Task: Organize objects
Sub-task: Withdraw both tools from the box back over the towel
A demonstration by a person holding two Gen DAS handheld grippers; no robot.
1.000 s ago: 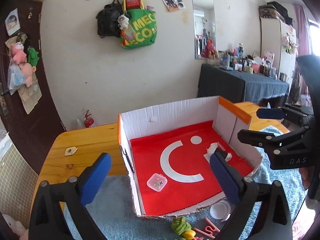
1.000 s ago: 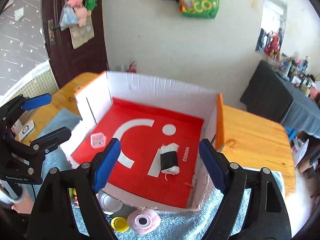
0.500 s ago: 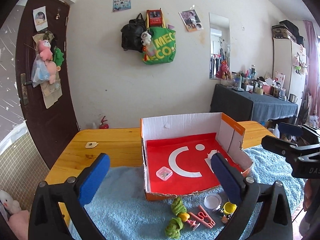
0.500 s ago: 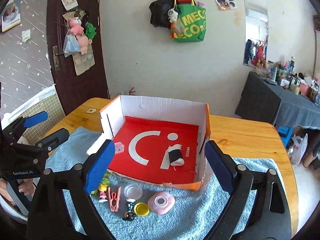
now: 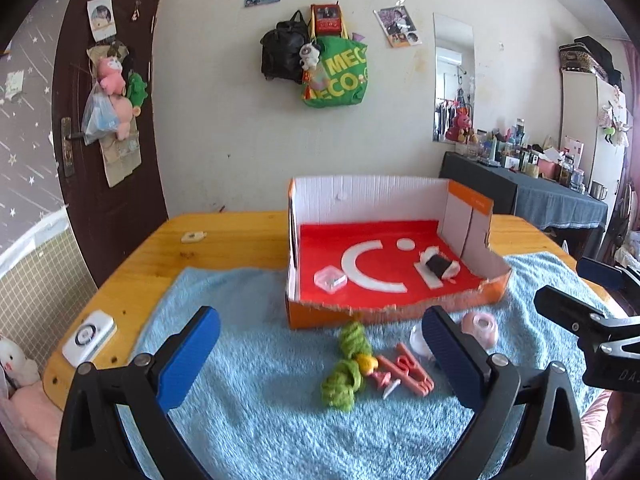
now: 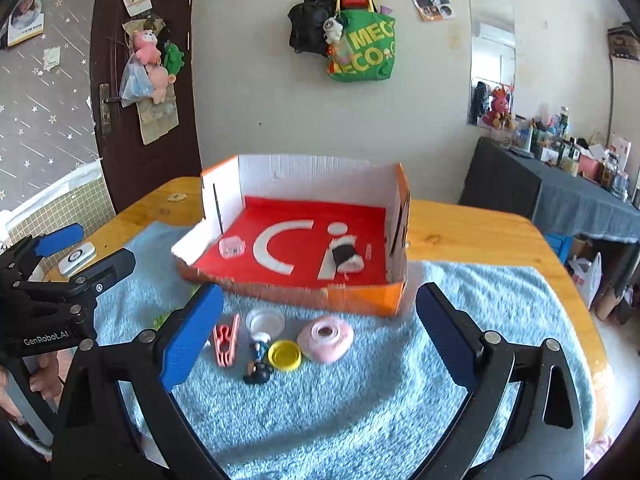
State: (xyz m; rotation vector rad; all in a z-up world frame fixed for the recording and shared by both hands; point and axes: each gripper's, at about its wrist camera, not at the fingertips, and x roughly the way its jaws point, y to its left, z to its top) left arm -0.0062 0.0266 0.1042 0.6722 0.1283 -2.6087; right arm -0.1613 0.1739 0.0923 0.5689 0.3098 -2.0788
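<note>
Honey-coloured wooden counter [image 6: 472, 236] under a fluffy light-blue towel [image 6: 360, 400], which covers most of the near half. At twelve o'clock on the towel, an open orange cardboard box with white inner walls and a red floor [image 6: 320, 300]; inside it, a small clear plastic case [image 6: 232, 247] at nine o'clock and a black-and-white rolled cloth [image 6: 346, 258] at three o'clock. Loose on the towel just in front of the box: pink plastic clip [image 6: 226, 340], clear round lid [image 6: 265, 321], yellow round cap [image 6: 284, 355], pink round tape dispenser [image 6: 326, 338], small dark figurine [image 6: 258, 368], and two green fuzzy balls [image 5: 344, 376] further toward nine o'clock. White flat device [image 5: 89, 336] on bare wood at the counter's nine o'clock edge. Behind, a cream wall with a green tote bag [image 6: 362, 54] and black backpack [image 6: 310, 28] at twelve o'clock, dark brown door [image 6: 136, 80] at ten o'clock, cluttered dark-draped side table [image 6: 560, 184] at two o'clock. Left gripper [image 5: 320, 354] spread wide, holding nothing. Right gripper [image 6: 318, 336] likewise spread, its fingers [image 6: 192, 340] having just been opening, nothing between them.
</note>
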